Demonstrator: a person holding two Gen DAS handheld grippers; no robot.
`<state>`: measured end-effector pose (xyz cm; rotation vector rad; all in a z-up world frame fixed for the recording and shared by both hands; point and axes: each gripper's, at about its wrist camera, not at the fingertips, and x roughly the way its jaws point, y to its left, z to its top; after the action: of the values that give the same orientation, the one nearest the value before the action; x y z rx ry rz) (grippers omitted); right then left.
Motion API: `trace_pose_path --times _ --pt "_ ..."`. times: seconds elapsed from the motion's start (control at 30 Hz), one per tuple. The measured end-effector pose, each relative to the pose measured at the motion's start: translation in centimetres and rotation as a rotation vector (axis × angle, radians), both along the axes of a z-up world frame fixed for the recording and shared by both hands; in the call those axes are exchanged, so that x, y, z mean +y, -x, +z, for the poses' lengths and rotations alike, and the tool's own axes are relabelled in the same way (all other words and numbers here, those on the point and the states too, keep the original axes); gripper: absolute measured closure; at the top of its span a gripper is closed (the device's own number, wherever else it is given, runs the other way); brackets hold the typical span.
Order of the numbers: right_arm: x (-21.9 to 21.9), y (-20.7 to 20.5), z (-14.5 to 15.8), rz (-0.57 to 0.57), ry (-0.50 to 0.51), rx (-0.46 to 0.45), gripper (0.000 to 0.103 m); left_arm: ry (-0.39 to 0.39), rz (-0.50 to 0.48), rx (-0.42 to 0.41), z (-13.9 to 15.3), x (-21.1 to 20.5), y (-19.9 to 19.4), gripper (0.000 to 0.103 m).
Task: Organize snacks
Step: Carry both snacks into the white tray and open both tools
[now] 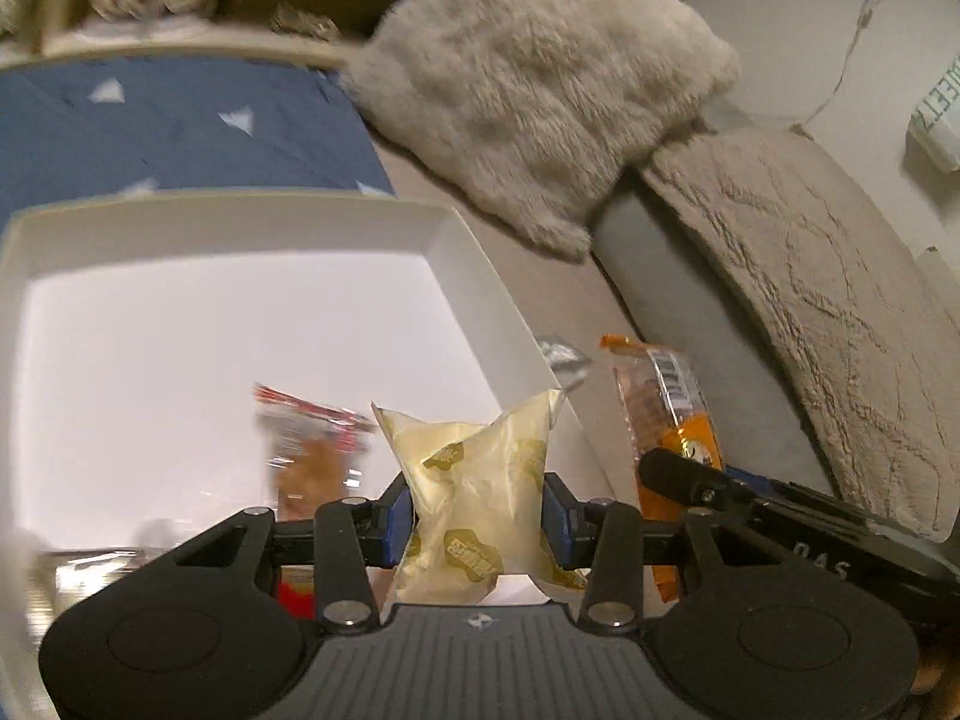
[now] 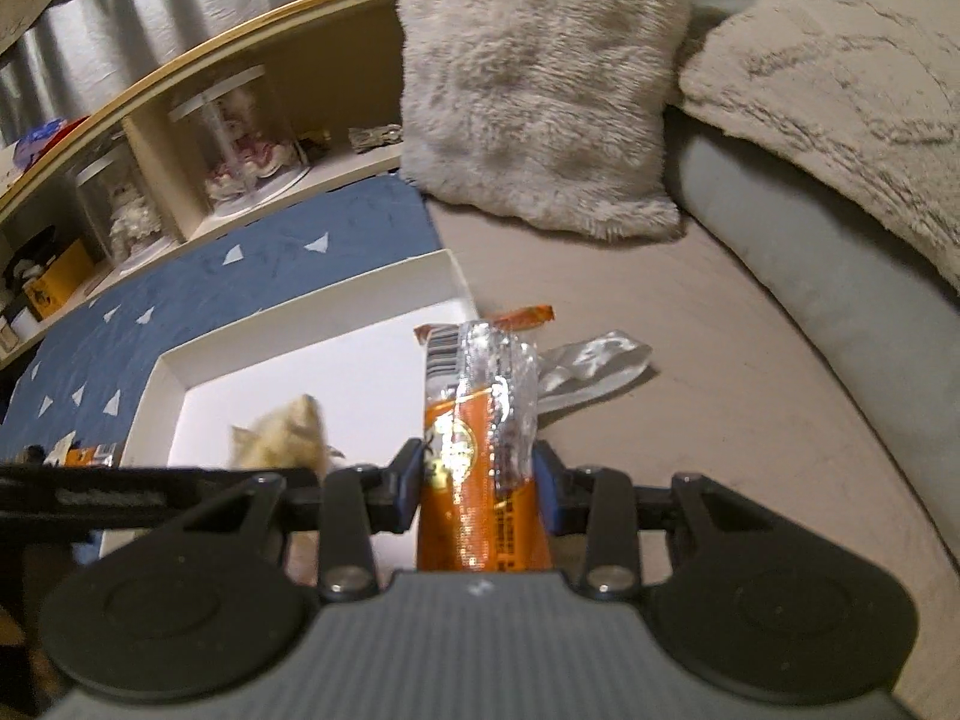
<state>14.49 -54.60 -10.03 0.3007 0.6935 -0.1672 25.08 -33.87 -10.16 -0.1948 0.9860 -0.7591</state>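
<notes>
Blue pads [image 1: 399, 516] of the left gripper [image 1: 478, 516] are pressing in from both sides on a pale yellow snack packet [image 1: 474, 480], which is standing upright between them with its crimped top spreading above the fingers. That packet is hanging over the near right part of a shallow white box [image 1: 252, 222], close to the box's right wall. A red-and-clear wrapped snack [image 1: 312, 450] is lying blurred on the box floor just left of the packet.

Over in the right wrist view, the right gripper [image 2: 478, 489] is clamping an orange snack bar [image 2: 474, 450] in the same way, its clear, crinkled end with a barcode pointing up and away from the camera. The bar is sitting over the right edge of the white box [image 2: 300, 312], and the yellow packet [image 2: 282, 438] is showing blurred to its left, behind the black frame of the other tool. A second orange wrapper [image 2: 522, 317] is peeking out behind the held bar, and a silver foil wrapper [image 2: 591, 363] is lying on the beige sofa seat [image 2: 750, 408] just right of the box.

Farther out, a fluffy cream cushion [image 2: 534, 90] is leaning at the back, a blue cloth with white triangles [image 2: 240, 276] is spreading beyond the box, and a wooden shelf [image 2: 198, 72] with clear jars is running along the left.
</notes>
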Motion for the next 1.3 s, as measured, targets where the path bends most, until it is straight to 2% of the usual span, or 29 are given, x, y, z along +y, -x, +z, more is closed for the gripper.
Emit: trace_pose_path --times 0.2,0.3,0.4,0.47,0.53,0.77,0.83,0.97,1.07,1.3 --pt "-1.0 -0.5 -0.4 0.016 -0.015 -0.001 0.060 0.033 -0.030 0.087 -3.4 -2.3 -2.0 0.058" --pt "-1.1 -1.5 -0.5 0.036 -0.042 -0.004 0.060 0.004 -0.015 0.098 -4.6 -2.5 -2.9 0.058" --pt "-0.4 -2.8 -0.7 0.061 -0.035 0.007 0.060 -0.044 -0.002 0.073 -5.2 -2.0 -3.8 0.058" --pt "0.1 -3.8 -0.9 0.079 -0.029 0.019 0.060 -0.085 0.010 0.049 -5.3 -1.2 -4.1 0.057" --pt "0.7 -4.8 -1.5 0.095 -0.029 0.036 0.060 -0.089 0.018 0.038 -5.1 -0.1 -4.3 0.057" --pt "2.3 -6.6 -3.1 0.128 0.005 0.098 0.059 -0.104 0.031 0.086 -5.1 1.5 -4.1 0.057" --pt "2.4 -6.5 -3.2 0.128 0.016 0.105 0.057 -0.115 0.028 0.095 -5.0 1.0 -3.8 0.057" --pt "2.0 -5.8 -2.6 0.112 0.028 0.101 0.038 -0.125 0.043 0.122 -5.0 0.5 -3.2 0.055" --pt "1.7 -5.2 -1.9 0.109 0.038 0.110 0.038 -0.130 0.042 0.126 -4.7 0.4 -2.8 0.046" --pt "1.7 -4.5 -1.1 0.111 0.052 0.122 0.038 -0.172 0.025 0.081 -3.1 0.0 -1.9 0.043"
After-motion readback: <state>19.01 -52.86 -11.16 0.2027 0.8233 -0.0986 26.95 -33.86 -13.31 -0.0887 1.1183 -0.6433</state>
